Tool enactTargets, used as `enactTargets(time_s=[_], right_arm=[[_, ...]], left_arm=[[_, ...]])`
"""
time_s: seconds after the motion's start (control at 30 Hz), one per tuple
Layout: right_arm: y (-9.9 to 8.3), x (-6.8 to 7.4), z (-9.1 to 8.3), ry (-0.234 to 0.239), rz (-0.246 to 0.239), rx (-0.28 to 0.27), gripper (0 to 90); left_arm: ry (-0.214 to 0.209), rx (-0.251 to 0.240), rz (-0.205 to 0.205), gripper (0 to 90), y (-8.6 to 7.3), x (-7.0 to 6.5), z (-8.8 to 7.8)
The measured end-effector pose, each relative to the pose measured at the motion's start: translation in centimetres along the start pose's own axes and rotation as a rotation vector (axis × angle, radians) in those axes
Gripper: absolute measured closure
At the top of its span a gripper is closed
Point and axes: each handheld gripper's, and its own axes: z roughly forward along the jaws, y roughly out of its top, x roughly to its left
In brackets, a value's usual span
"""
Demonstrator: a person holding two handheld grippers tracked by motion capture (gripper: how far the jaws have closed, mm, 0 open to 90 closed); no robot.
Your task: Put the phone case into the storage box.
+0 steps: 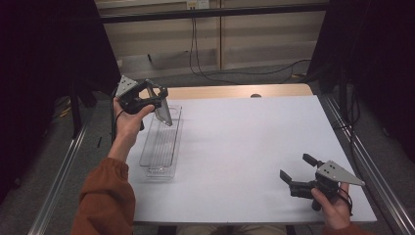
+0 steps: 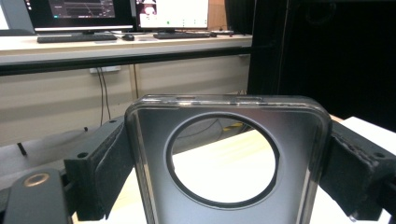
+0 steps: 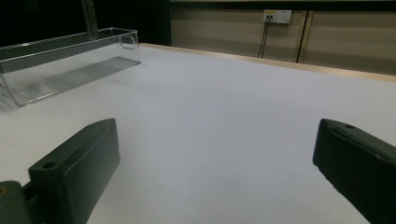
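Above the far-left part of the white table [image 1: 244, 137], from the high view, we see the left gripper [image 1: 159, 105] raised in the person's left hand [image 1: 128, 120], clamped on a clear phone case [image 1: 164, 111] that hangs tilted over the far end of a long clear tray [image 1: 159, 161]; case and tray appear apart, though we cannot be sure from this angle. Only the left gripper view gives us the case [image 2: 224, 116] up close: smoky transparent plastic, rounded corners, a large round cut-out ringed in black, pinched edge to edge between the two black pads [image 2: 105, 163]. Its lower part is cut off by the bottom edge, and the table shows through the hole. That view also shows a desk with monitors [image 2: 116, 11] and a keyboard beyond, which the high view lacks. The right gripper [image 1: 299, 172] sits low at the near-right corner in the right hand [image 1: 333, 205], jaws spread wide and holding nothing; from the high view we cannot tell whether it touches the table. The right gripper view adds the tray [image 3: 70, 60] seen side-on, with ribbed floor and upright walls, well apart from the open pads [image 3: 79, 163]. The tray's left end is cut off there.
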Motion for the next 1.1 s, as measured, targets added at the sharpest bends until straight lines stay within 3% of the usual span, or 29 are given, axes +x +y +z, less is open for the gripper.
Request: enactTargets(time_s=[0.17,0.27,0.53,0.87,1.0,1.1], right_arm=[[0.0,-0.1,0.0,-0.01,0.012,-0.004,0.1],[0.0,-0.1,0.0,-0.006,0.004,-0.002,0.1],[0.0,-0.1,0.0,-0.004,0.0,-0.002,0.1],[0.0,0.0,0.0,-0.003,-0.003,-0.002,0.1],[0.0,0.0,0.0,-0.001,-0.003,0.001,0.0],[-0.1,0.0,0.0,0.001,-0.005,0.004,0.0]], left_arm=[[0.0,0.013,0.0,12.1,-0.3,-0.1,0.6],[0.019,0.039,0.025,12.1,-0.4,-0.2,0.9],[0.016,0.05,0.006,12.2,-0.9,-0.3,2.1],[0.047,0.075,0.01,12.2,-1.7,0.2,3.0],[0.067,0.082,-0.016,12.2,-1.9,0.6,3.2],[0.058,0.089,0.0,12.2,-2.1,0.8,3.4]])
